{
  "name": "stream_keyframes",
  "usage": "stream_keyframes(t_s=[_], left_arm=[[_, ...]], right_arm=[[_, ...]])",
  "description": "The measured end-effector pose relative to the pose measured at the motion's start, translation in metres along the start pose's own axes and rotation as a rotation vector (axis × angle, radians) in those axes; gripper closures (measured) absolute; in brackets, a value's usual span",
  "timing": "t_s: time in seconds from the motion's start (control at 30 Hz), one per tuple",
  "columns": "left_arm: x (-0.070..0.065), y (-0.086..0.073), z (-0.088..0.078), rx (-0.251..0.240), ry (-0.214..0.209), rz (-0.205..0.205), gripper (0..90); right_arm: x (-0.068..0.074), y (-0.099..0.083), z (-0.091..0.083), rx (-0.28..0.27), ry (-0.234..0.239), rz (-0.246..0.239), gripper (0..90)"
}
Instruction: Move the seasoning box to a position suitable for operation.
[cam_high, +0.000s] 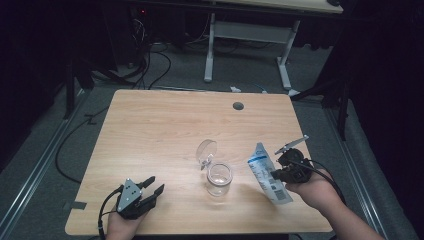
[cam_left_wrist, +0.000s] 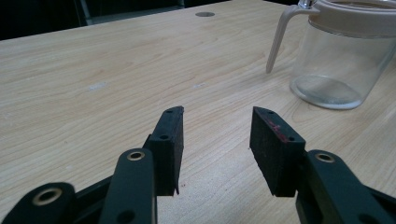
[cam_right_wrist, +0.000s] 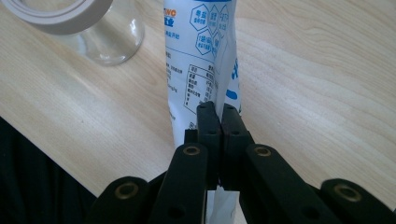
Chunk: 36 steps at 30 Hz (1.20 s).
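Observation:
A clear glass jar (cam_high: 219, 178) stands near the table's front middle, its hinged lid (cam_high: 205, 151) flipped open behind it. The same jar (cam_left_wrist: 339, 60) sits ahead and to the right in the left gripper view, and the jar (cam_right_wrist: 95, 30) shows at top left in the right gripper view. My right gripper (cam_high: 274, 174) is shut on a white pouch with blue print (cam_high: 266, 172), held up just right of the jar; the pouch (cam_right_wrist: 201, 51) rises from between the pressed pads. My left gripper (cam_high: 154, 185) rests low at the front left, open, with bare table between its fingers (cam_left_wrist: 170, 144).
The wooden table (cam_high: 165, 125) has a round cable hole (cam_high: 238, 106) near its far edge. Beyond it stand a white desk frame (cam_high: 247, 45) and loose cables (cam_high: 150, 65) on the grey floor. The table's front edge runs close under both hands.

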<state>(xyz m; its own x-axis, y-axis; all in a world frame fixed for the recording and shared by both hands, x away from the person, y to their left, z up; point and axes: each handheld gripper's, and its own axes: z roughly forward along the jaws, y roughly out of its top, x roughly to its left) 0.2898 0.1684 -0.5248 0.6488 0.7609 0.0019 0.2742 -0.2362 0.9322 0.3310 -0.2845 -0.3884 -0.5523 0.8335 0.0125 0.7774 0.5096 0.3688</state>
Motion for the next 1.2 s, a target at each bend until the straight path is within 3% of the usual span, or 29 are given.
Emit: stream_keyframes(t_s=[0.73, 1.0, 1.2], left_arm=[[-0.003, 0.0, 0.0, 0.0, -0.004, 0.012, 55.1], [-0.005, -0.001, 0.002, -0.001, -0.014, 0.021, 54.8], [-0.017, -0.001, 0.004, -0.01, -0.032, 0.053, 53.4]], right_arm=[[0.004, 0.011, -0.003, 0.124, 0.016, -0.034, 89.3], [0.004, 0.012, -0.004, 0.112, 0.02, -0.022, 89.5], [0.007, 0.01, -0.011, 0.104, 0.019, -0.021, 89.4]])
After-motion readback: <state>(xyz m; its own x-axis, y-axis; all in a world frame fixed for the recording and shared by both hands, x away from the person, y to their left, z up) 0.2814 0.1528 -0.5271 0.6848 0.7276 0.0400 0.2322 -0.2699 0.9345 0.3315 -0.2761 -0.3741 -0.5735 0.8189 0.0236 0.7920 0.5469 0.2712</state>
